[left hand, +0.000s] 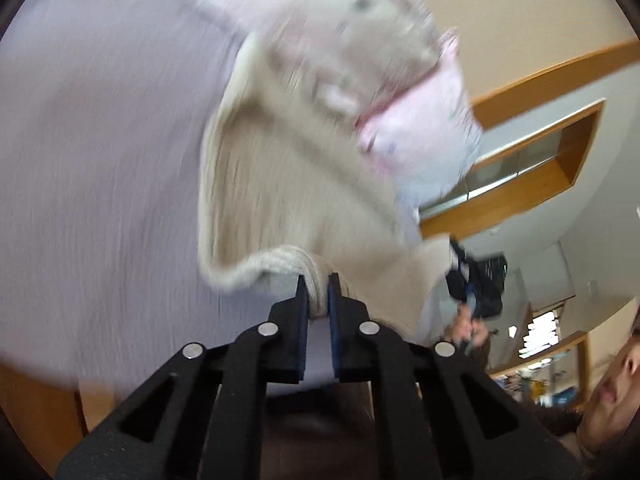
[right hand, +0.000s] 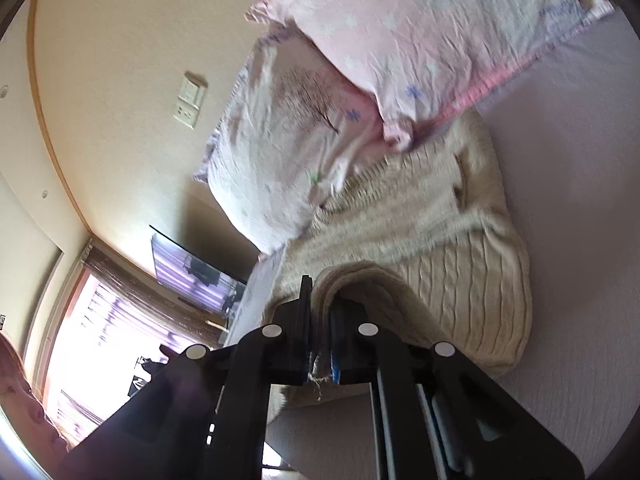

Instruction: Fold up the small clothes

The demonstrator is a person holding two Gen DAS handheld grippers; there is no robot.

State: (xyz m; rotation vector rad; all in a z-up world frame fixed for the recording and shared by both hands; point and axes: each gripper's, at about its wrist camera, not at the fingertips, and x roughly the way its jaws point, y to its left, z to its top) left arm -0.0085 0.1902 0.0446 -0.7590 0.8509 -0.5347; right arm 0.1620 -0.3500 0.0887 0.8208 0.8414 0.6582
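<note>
A cream cable-knit sweater [left hand: 288, 184] lies spread on a pale lilac bed sheet [left hand: 100, 160]. My left gripper [left hand: 319, 284] is shut on a bunched ribbed edge of the sweater, which stretches away from the jaws toward the pillows. In the right wrist view the same sweater [right hand: 440, 240] spreads over the sheet [right hand: 580, 160]. My right gripper [right hand: 320, 292] is shut on another ribbed edge of it, with the knit folded over the right finger. The left view is motion-blurred.
Two pink flowered pillows [right hand: 420, 32] lie stacked at the head of the bed, touching the sweater's far end; they also show in the left wrist view [left hand: 420, 120]. A wall with sockets [right hand: 188, 100], a window [right hand: 100, 340] and the person's face [left hand: 612, 392] are around.
</note>
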